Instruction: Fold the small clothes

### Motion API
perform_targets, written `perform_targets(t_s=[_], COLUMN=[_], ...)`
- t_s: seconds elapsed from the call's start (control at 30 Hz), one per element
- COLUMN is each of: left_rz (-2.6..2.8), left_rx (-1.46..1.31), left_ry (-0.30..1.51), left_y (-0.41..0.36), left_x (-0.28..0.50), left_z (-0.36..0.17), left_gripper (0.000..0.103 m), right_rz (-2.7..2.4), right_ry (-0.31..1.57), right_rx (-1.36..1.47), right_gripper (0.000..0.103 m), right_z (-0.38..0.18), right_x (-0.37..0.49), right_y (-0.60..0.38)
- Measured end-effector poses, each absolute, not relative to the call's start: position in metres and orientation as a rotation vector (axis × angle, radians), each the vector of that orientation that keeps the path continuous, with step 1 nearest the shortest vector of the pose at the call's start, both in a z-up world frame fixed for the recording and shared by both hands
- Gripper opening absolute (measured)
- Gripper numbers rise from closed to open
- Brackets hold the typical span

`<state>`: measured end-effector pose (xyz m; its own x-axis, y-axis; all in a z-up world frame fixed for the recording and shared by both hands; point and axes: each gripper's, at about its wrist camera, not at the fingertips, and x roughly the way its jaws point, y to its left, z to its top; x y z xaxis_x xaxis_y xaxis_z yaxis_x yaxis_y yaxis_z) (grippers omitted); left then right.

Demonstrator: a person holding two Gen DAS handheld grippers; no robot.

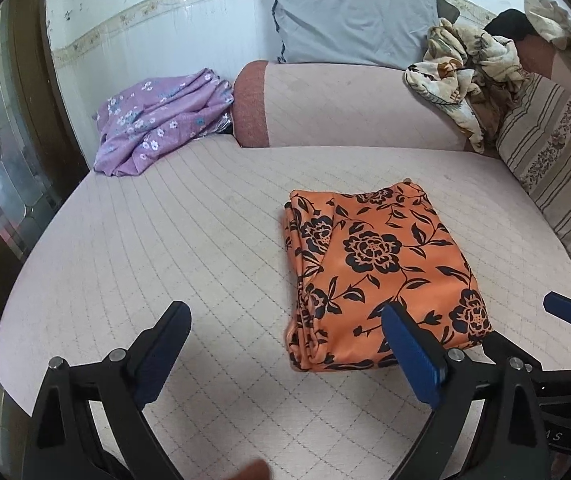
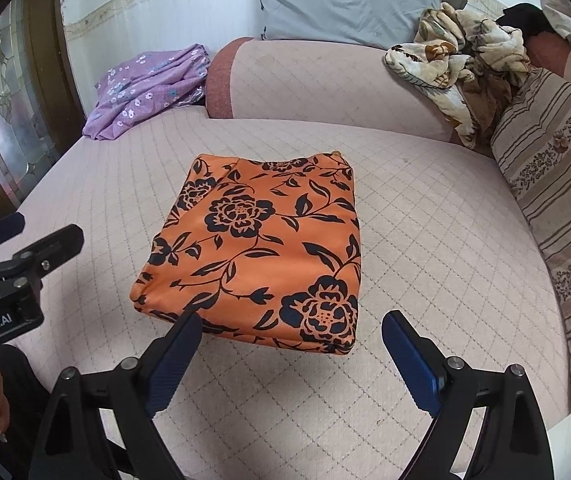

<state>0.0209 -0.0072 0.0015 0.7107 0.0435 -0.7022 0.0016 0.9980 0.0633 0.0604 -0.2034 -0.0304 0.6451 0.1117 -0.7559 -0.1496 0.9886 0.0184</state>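
Folded orange floral cloth [image 2: 257,256] on quilted sofa [image 2: 425,240], left tool [image 1: 285,332] spread, right tool [image 2: 291,340] spread, both empty

One folded orange cloth with black flowers [image 2: 261,248] lies on the quilted pink bed [image 2: 425,240]. Beyond it: one crumpled purple floral garment [image 2: 149,88], one grey pillow [image 2: 345,0], one cream floral bundle [image 2: 465,68].

Both tools share one build: the left gripper [image 1: 285,320] and right gripper [image 2: 291,332] have black angular arms with triangular cut-outs, round silver pivot screws and ribbed blue finger pads [image 2: 167,376]. White lettering "enRobot.AI" marks the left gripper's body.
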Motion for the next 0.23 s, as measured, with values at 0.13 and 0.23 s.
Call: perform_targets(t_s=[0.13, 0.23], left_rz=[0.016, 0.004], left_rx=[0.057, 0.056], left_ry=[0.760, 0.762], left_y=[-0.0077, -0.0104], left_x=[0.0231, 0.0288], left_z=[0.0023, 0.0041], left_gripper=[0.096, 0.096], right_rz=[0.146, 0.144], right_ry=[0.866, 0.871], right_rx=[-0.047, -0.044], right_gripper=[0.093, 0.093], right_z=[-0.0331, -0.0353], right_x=[0.0667, 0.0699], right_y=[-0.2045, -0.2045])
